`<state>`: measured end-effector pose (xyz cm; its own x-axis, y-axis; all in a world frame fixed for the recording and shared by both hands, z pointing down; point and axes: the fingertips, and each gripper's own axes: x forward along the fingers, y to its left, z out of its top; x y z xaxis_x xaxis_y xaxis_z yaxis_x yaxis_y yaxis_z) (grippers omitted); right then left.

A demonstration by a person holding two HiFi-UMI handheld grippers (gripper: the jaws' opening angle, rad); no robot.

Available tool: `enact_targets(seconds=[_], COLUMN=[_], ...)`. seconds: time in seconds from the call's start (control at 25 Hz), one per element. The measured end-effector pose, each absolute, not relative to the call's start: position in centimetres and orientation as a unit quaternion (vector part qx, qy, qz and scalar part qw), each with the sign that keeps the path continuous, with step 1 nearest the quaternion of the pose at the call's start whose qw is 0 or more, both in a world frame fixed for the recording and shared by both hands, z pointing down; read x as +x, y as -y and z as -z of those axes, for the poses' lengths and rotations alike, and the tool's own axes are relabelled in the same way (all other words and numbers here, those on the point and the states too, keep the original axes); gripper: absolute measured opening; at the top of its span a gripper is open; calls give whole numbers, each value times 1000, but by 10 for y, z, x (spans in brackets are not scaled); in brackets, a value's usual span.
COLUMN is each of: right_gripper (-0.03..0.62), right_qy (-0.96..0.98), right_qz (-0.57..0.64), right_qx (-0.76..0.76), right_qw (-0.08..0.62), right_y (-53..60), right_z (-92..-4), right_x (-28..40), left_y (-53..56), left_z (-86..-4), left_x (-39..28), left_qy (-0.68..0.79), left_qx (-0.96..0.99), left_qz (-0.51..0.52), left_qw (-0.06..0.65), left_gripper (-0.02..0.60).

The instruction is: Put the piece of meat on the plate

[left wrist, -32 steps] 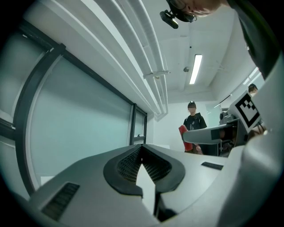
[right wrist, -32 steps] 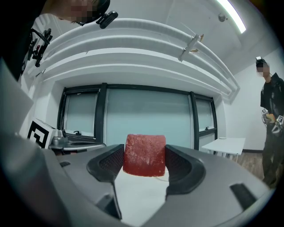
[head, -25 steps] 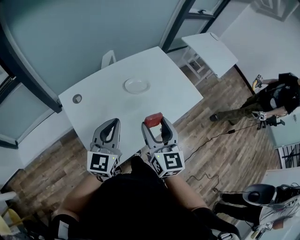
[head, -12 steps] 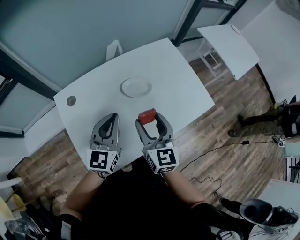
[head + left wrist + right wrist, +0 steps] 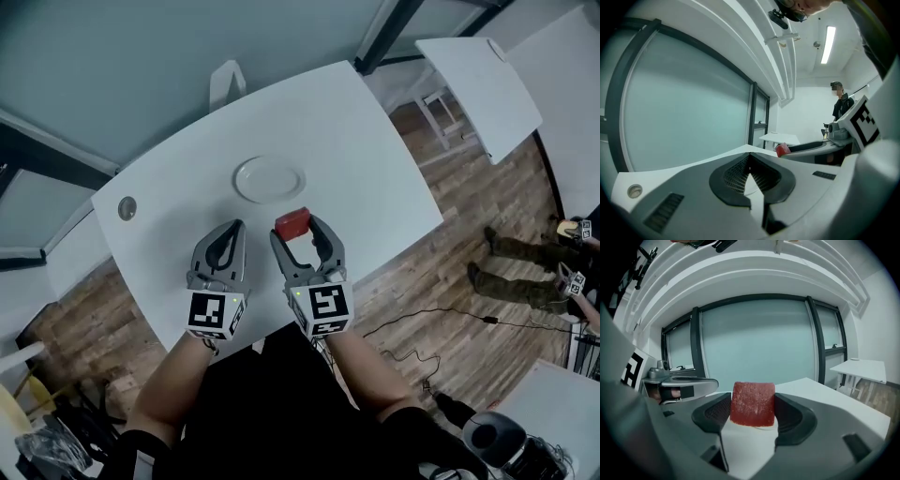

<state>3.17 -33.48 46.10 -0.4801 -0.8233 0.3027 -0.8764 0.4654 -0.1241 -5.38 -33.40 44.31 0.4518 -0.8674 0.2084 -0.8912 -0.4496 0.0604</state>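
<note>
Right gripper view: meat [image 5: 752, 403] pinched between right tongs [image 5: 753, 412]; left tongs [image 5: 749, 158] apparently pressed together.

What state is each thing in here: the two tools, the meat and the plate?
left tool: shut, nothing between its jaws.
right tool: shut on the piece of meat.
piece of meat: clamped between the right tool's jaws, held above the table, not on the plate.
plate: empty, lying flat on the white table.
</note>
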Motion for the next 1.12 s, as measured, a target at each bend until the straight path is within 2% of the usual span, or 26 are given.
enact_targets(seconds=[0.36,1.12], right_gripper=[290,290], right_qy=[837,825], right_qz=[-152,-189], right_qx=[504,491], right_qw=[149,206], right_y=[385,440], right_z=[-514,-581], right_x=[18,6], left_y=[381,442], left_z=[-502,-559], left_x=[-51,-46], left_qy=[508,492], left_qx=[844,839], left_qz=[-120,-181], left_qw=[125,150], left_gripper=[3,3])
